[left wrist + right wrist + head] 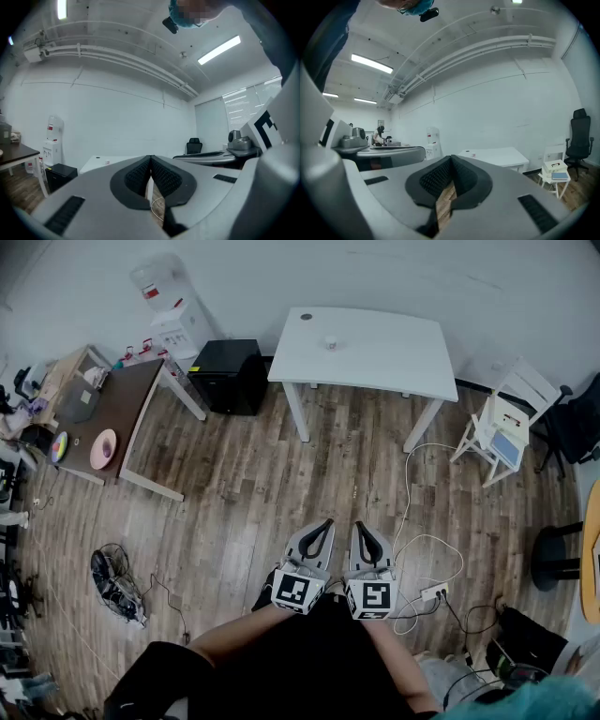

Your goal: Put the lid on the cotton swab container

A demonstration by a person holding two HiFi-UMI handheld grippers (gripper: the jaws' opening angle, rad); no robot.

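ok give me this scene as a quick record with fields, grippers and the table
left gripper: shut, empty
right gripper: shut, empty
both: side by side, close together
white table: ahead across the wood floor, away from both grippers
on it: small white thing, dark round thing, too small to identify
task: not started

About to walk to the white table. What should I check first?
1. Empty left gripper: ok, shut on nothing.
2. Empty right gripper: ok, shut on nothing.
3. Reach to table: not ok, across the floor.
4. Container and lid found: cannot tell; white thing and dark round thing on table too small.
5. Path: not ok, cable on floor ahead.
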